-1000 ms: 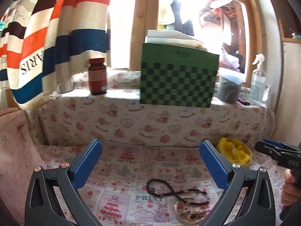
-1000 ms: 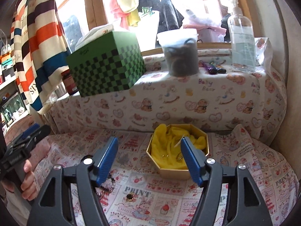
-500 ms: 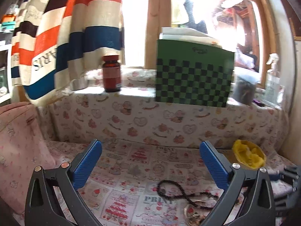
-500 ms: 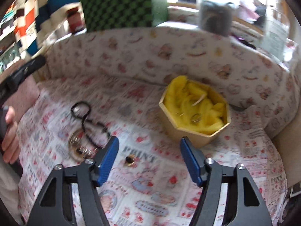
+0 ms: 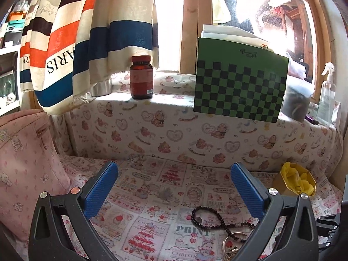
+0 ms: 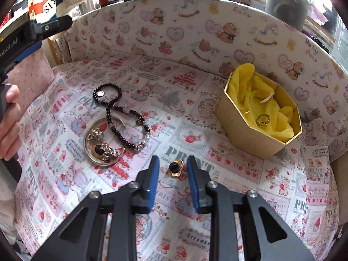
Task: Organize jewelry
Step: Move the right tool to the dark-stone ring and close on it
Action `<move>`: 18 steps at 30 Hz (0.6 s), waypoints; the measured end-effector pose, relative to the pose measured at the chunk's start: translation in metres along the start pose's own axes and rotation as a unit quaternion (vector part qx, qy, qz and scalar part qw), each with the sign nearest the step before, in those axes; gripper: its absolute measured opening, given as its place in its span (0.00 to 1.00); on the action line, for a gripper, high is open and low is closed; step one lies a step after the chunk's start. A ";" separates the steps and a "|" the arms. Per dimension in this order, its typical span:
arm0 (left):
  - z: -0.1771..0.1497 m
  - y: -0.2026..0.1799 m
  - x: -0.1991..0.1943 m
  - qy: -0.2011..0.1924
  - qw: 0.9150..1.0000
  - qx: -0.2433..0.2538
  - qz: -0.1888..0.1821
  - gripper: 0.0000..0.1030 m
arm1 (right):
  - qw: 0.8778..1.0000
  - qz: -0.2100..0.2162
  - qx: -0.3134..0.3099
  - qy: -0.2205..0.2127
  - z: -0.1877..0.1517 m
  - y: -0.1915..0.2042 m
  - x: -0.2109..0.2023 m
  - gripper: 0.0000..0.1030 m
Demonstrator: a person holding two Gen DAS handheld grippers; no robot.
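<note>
A gold ring with a black stone (image 6: 174, 169) lies on the printed cloth between the blue pads of my right gripper (image 6: 173, 161). Its jaws are closing, and a small gap still shows on each side of the ring. To the right, a gold octagonal box (image 6: 250, 134) lined with yellow cloth holds another ring (image 6: 262, 119). To the left, a black bead bracelet (image 6: 113, 108) lies partly over a silver dish (image 6: 87, 143) of small pieces. My left gripper (image 5: 174, 169) is wide open and holds nothing, with the bracelet (image 5: 208, 215) lying just beyond it.
A padded wall with a bear print rings the cloth. On its ledge stand a green checkered box (image 5: 239, 87), a brown bottle (image 5: 141, 78) and a spray bottle (image 5: 326, 95). A pink bag (image 5: 26, 163) sits at the left. A person's hand (image 6: 8, 119) grips the left tool.
My right gripper has dropped and tipped down over the black-stone ring, and its jaws have narrowed around it. The left gripper's view has swung slightly; its jaws stay wide.
</note>
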State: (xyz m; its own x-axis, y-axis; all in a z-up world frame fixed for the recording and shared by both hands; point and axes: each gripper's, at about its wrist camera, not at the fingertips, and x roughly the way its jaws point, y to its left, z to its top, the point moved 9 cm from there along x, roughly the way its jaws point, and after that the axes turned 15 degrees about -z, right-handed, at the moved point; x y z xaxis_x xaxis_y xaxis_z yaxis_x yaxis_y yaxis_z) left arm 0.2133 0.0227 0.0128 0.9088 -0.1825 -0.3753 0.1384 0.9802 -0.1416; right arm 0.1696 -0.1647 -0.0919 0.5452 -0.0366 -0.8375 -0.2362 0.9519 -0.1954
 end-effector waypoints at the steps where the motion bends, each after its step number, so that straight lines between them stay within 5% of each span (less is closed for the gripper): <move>1: -0.001 0.000 0.000 0.002 1.000 0.001 0.001 1.00 | 1.000 -0.002 -0.001 0.000 0.000 0.000 0.000 0.16; 12: -0.019 0.005 0.021 0.062 0.998 -0.007 0.005 1.00 | 0.999 0.016 0.037 -0.031 0.012 -0.010 -0.012 0.10; 18: -0.039 -0.005 0.039 0.118 0.992 -0.020 -0.046 1.00 | 0.995 0.012 0.076 -0.069 0.026 -0.030 -0.024 0.10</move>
State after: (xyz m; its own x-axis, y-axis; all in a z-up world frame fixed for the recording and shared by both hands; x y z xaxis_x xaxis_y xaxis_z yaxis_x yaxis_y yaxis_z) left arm 0.2328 0.0074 -0.0368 0.7749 -0.2890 -0.5622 0.1967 0.9554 -0.2201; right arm 0.1839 -0.1845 -0.0525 0.6487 0.0181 -0.7609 -0.1308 0.9875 -0.0880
